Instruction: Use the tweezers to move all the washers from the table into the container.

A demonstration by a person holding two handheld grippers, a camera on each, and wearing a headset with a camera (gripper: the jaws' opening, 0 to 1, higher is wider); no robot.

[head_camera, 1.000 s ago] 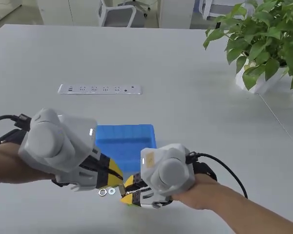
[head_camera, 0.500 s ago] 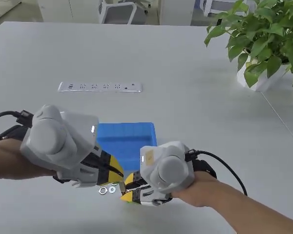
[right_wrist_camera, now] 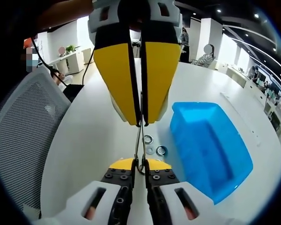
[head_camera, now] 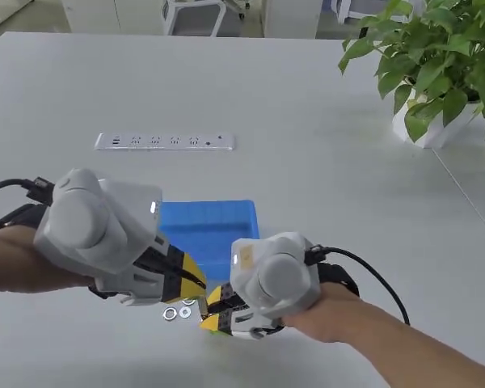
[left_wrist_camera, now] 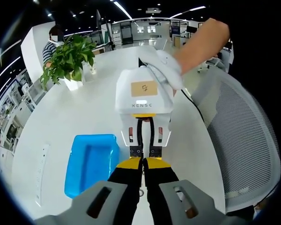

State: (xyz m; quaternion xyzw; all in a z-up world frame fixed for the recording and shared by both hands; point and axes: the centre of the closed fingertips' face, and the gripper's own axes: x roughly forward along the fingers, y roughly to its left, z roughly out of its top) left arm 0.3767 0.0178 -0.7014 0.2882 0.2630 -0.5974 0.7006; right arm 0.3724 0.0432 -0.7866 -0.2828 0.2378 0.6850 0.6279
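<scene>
Your right gripper [right_wrist_camera: 140, 167] and left gripper [right_wrist_camera: 141, 121] meet tip to tip, both sets of yellow-tipped jaws pinched onto the thin metal tweezers [right_wrist_camera: 139, 143]; both ends are buried between the jaws, so the tips are hard to make out. Three small shiny ring washers [right_wrist_camera: 148, 139] lie flat on the smooth white table [right_wrist_camera: 93, 140], just beside the tweezers and near the blue plastic container [right_wrist_camera: 210, 145], a rectangular tray. In the head view the gripper bodies cover the tweezers and the container's near edge.
</scene>
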